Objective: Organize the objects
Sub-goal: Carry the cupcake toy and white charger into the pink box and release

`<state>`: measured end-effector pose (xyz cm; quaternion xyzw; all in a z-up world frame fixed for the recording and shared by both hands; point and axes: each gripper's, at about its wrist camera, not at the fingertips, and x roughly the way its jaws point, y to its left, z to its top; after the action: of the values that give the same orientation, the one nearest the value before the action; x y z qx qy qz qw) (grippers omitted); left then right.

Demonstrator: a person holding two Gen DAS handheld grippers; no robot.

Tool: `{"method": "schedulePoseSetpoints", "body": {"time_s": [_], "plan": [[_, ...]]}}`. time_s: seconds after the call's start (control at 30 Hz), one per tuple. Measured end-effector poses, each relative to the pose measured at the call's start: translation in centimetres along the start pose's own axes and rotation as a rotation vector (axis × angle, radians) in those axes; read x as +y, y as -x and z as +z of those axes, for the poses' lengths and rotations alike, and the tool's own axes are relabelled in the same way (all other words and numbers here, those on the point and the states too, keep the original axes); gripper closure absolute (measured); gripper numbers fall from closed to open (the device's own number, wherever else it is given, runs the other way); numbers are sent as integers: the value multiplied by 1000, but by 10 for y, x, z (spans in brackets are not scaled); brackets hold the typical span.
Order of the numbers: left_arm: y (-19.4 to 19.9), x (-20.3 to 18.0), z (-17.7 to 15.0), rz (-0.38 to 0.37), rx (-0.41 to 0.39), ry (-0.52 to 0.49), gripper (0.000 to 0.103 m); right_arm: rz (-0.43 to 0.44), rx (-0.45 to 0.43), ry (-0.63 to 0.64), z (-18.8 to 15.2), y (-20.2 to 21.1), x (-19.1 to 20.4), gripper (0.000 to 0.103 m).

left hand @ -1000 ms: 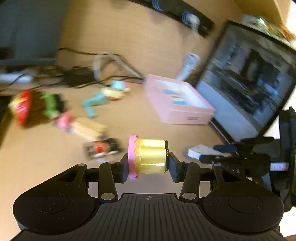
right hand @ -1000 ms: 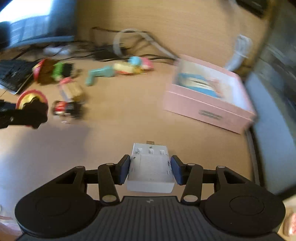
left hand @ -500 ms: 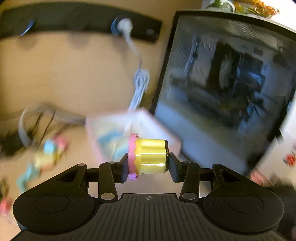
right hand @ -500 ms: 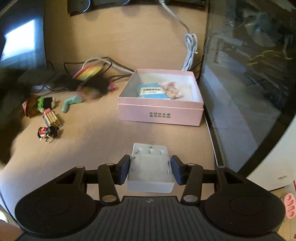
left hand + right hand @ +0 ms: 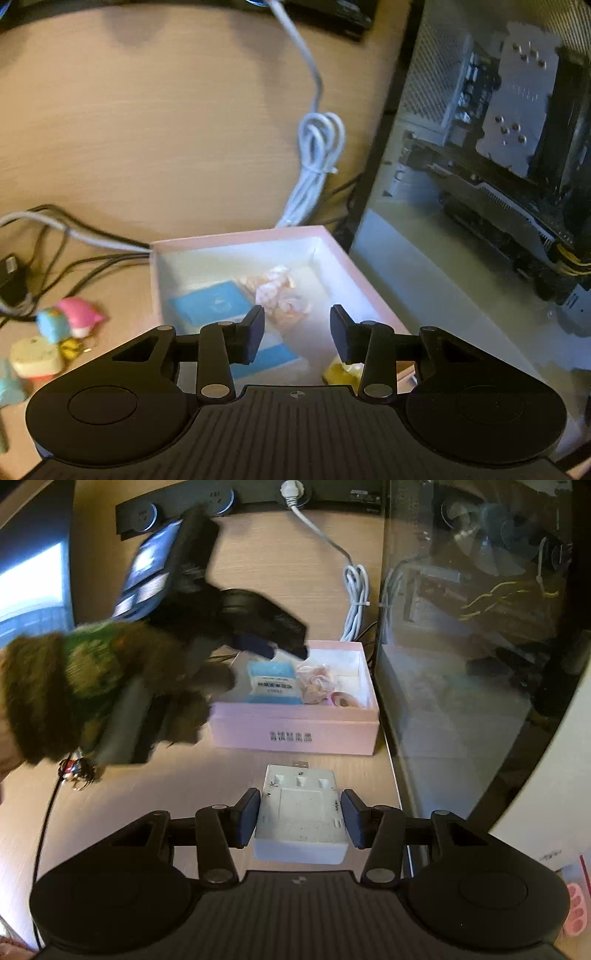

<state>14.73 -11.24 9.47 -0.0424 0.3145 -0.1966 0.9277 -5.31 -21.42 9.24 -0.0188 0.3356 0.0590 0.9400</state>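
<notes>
Left wrist: closing left tongs [image 5: 297,338] (empty) hover over pink box [image 5: 354,266], yellow toy [image 5: 341,373] below.

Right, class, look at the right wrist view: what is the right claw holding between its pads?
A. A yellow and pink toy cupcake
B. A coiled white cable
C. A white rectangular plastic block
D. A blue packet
C: the right claw has its pads pressed against the sides of the white plastic block, held short of the pink box, where the blue packet already lies.
</notes>
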Motion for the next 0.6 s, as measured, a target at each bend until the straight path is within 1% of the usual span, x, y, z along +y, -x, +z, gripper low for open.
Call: {"method": "schedulePoseSetpoints", "body": {"time_s": [0.07,0.13,0.2,0.27,0.33,0.37,0.43,0.5,0.57,0.6], "plan": [[21,10,-6,0,-26,44,60,-5,-12,3,8,-7,-3,55],[47,27,-19,-5,-29,93,60,-26,-48,12,22,-14,-4,56],[63,33,-30,16,-13,115,60,-52,-107,28,44,-23,-4,55],[81,41,-50,36,22,129,60,-85,-183,35,73,-35,-5,55],[97,51,-68,72,47,137,60,-117,-251,38,104,-54,-5,55],[104,56,-77,93,55,136,60,-129,-270,45,118,-65,-4,54],[121,68,-91,144,64,135,60,-146,-272,36,137,-89,-4,39],[134,80,-103,188,72,134,60,-126,-249,11,140,-101,1,38],[147,93,-109,234,69,142,60,-71,-209,-9,128,-105,11,33],[152,101,-112,255,69,153,60,-45,-183,-5,116,-106,18,31]]}}
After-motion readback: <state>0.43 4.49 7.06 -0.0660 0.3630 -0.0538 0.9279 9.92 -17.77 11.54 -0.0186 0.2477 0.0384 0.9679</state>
